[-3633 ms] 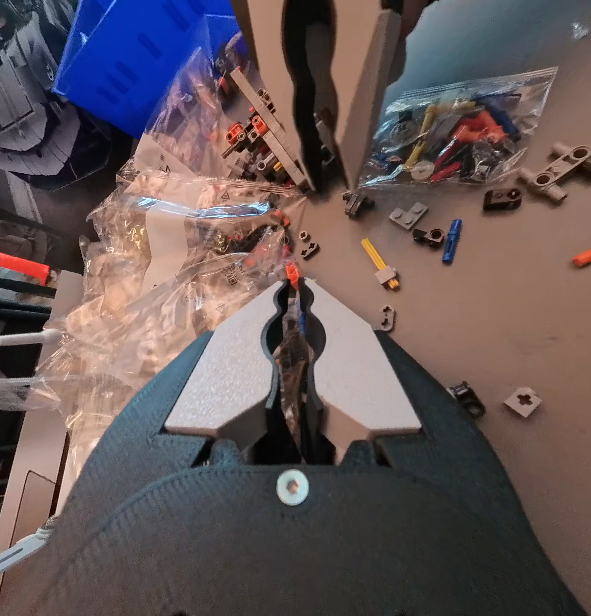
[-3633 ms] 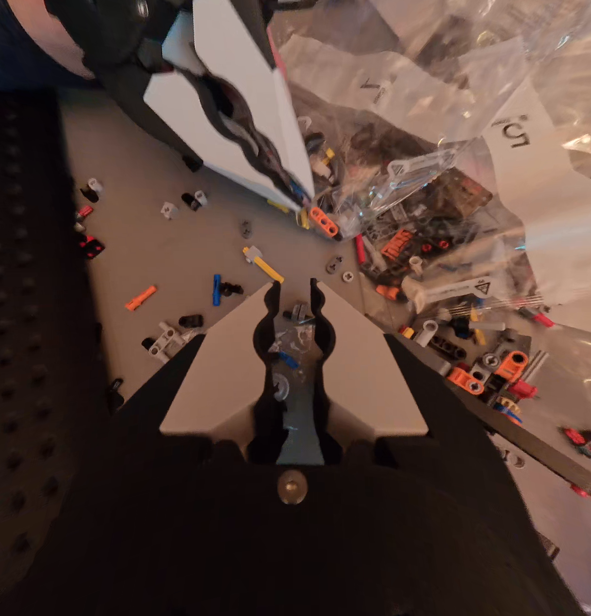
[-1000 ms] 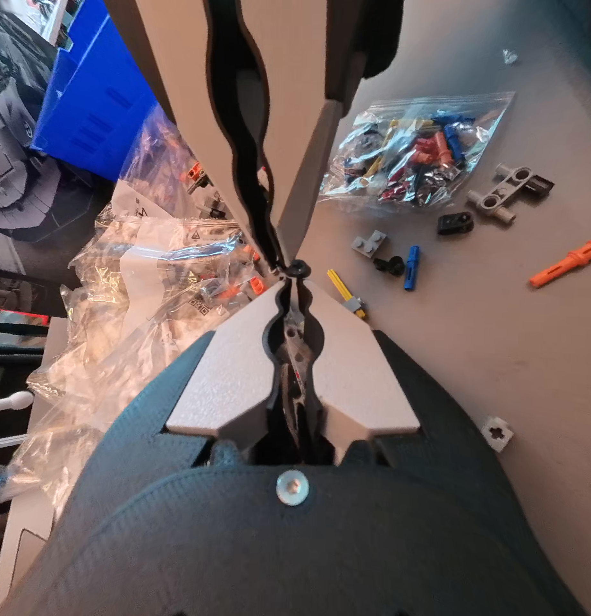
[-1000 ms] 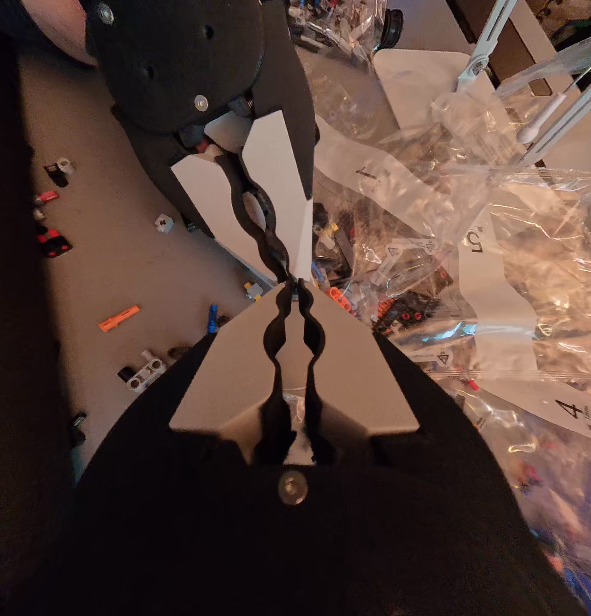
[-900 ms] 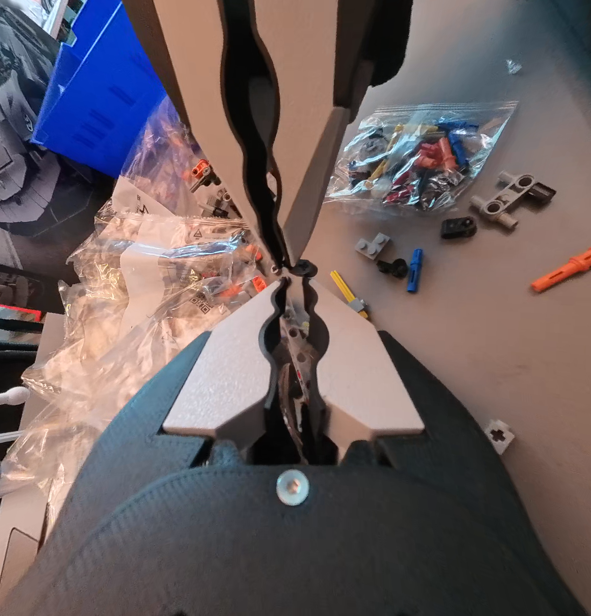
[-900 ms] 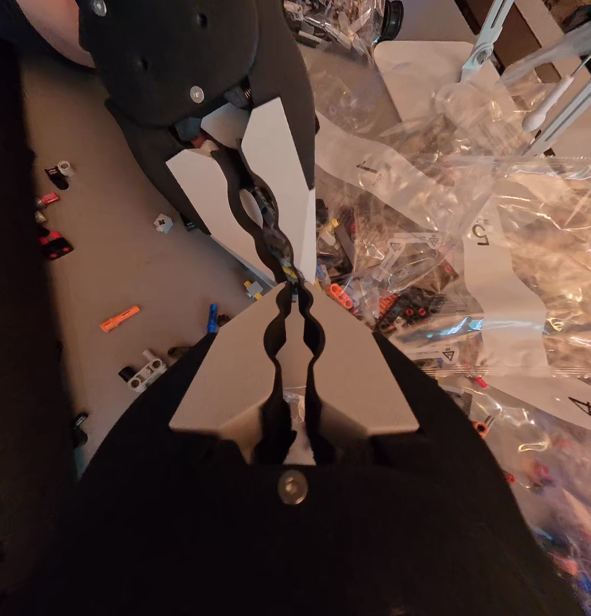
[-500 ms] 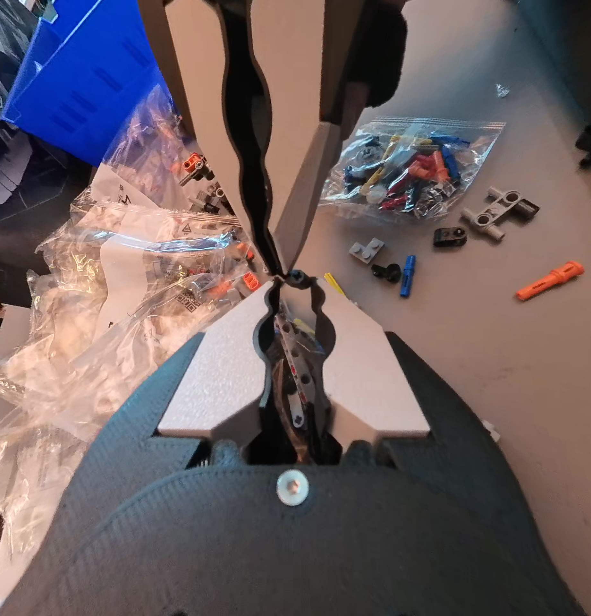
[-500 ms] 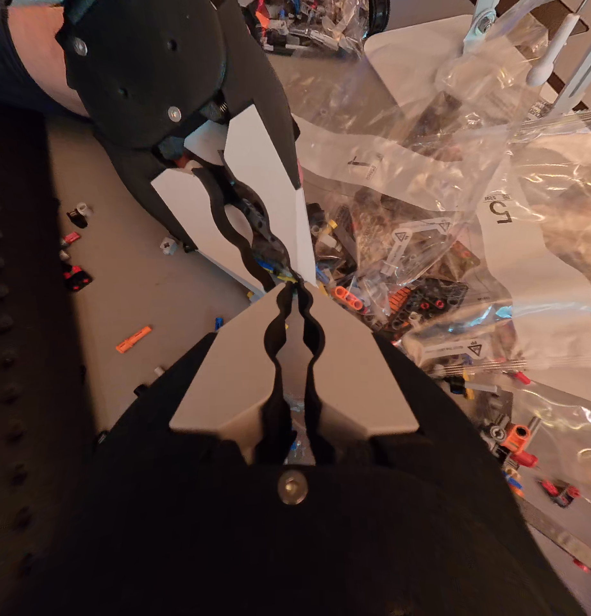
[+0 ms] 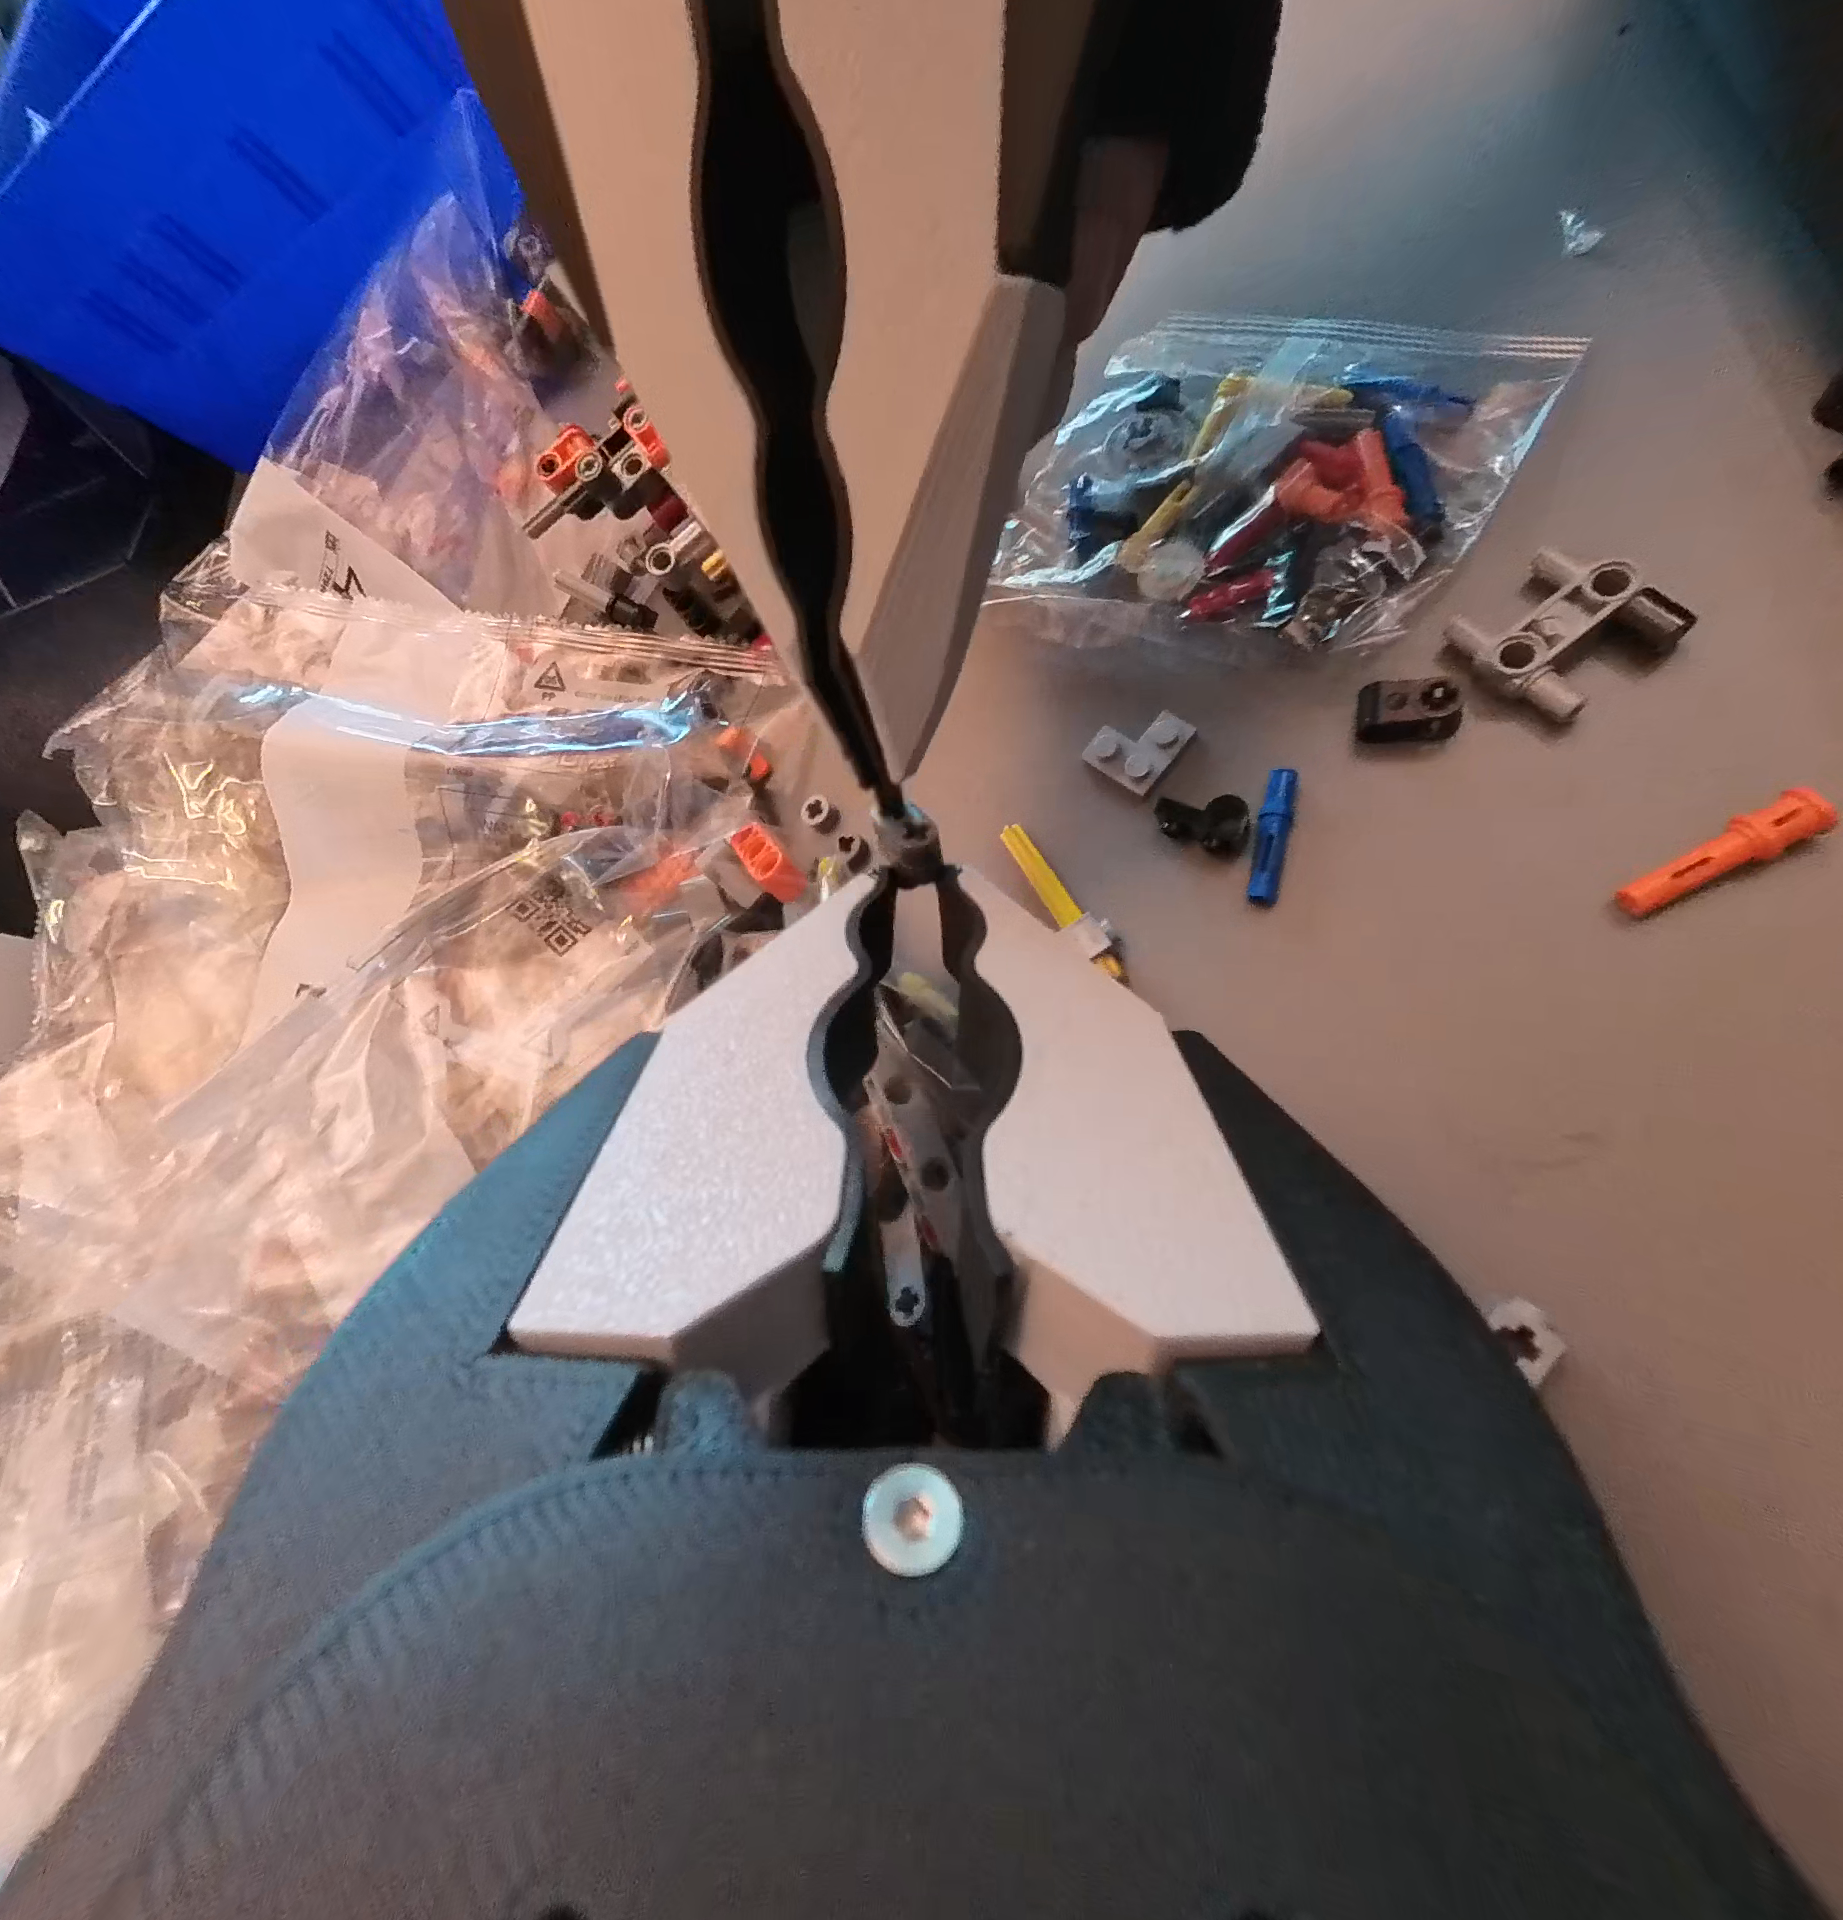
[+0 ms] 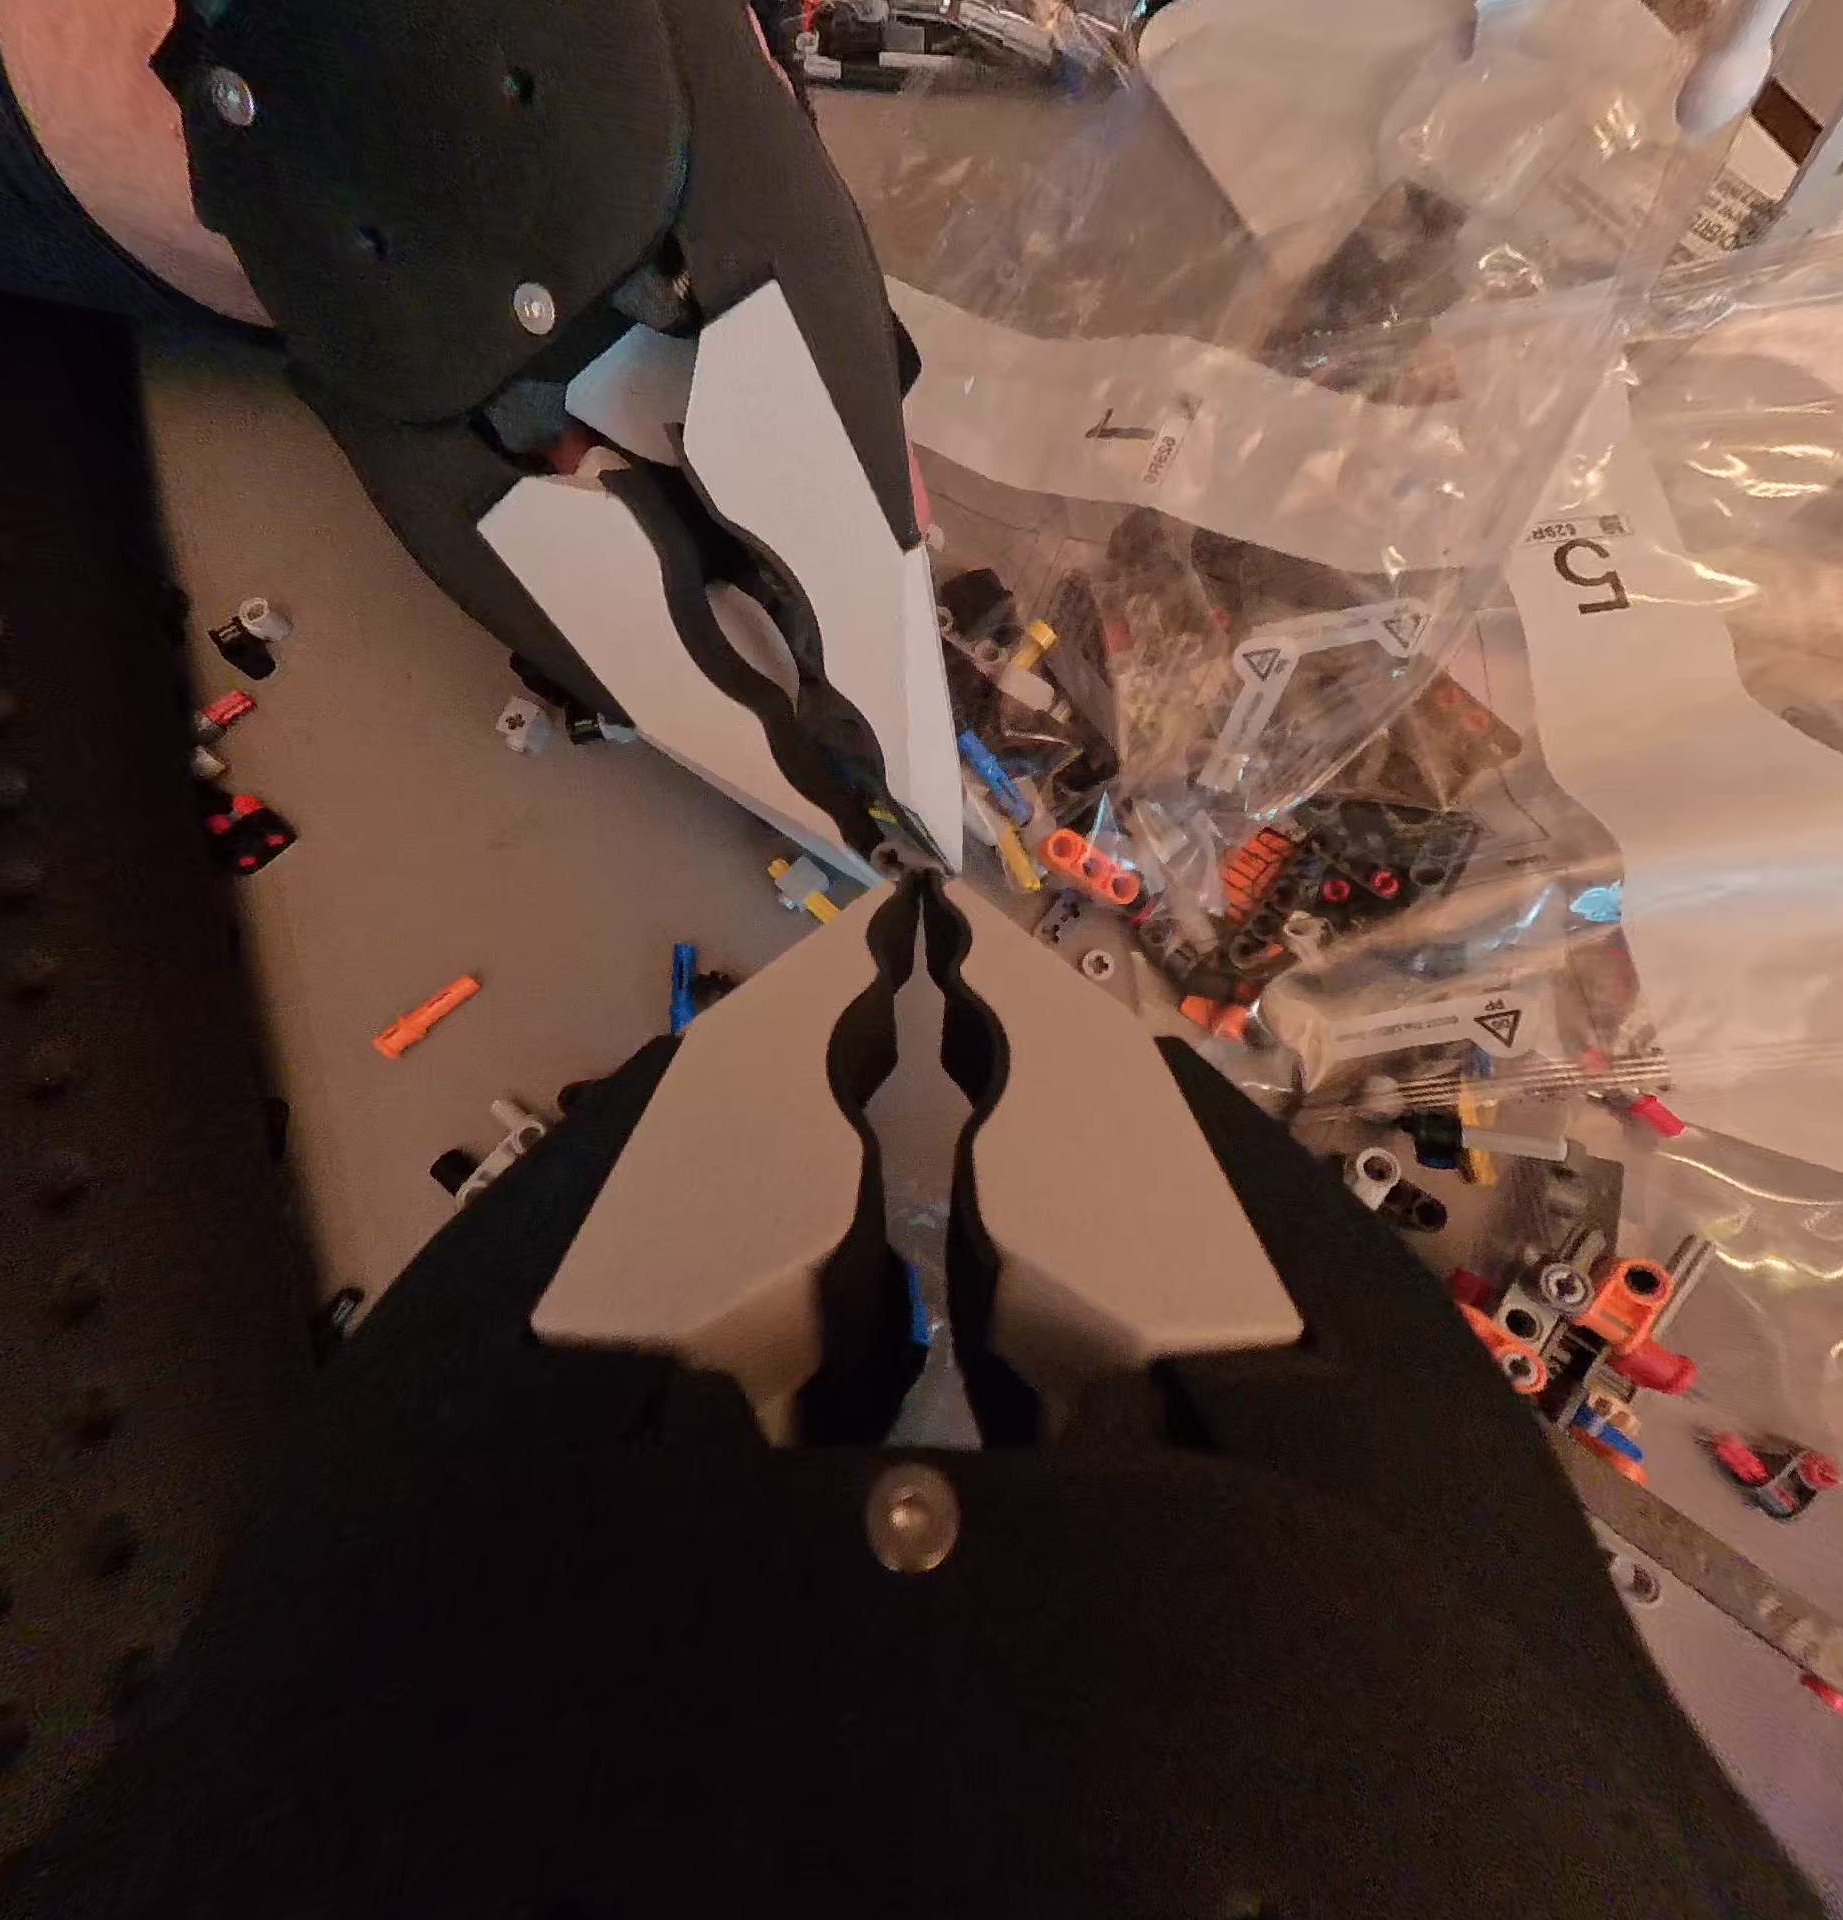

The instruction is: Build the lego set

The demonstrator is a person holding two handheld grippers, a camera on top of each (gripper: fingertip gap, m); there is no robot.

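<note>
Clear bags (image 9: 356, 831) of parts are heaped at left, contents mostly hidden by glare. Left gripper (image 9: 909, 883) is nearly closed on a small grey piece (image 9: 901, 836) at its tips. Right gripper (image 9: 881, 790), cut off at the top edge, is pinched shut on the same piece from above; its shape is too small to resolve. Loose pins (image 9: 1727, 850) lie at right.

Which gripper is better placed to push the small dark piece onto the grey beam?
Likely right: the right gripper pinches the small dark piece at its tips, meeting the left gripper, which is shut on the grey beam and steadies it.
</note>
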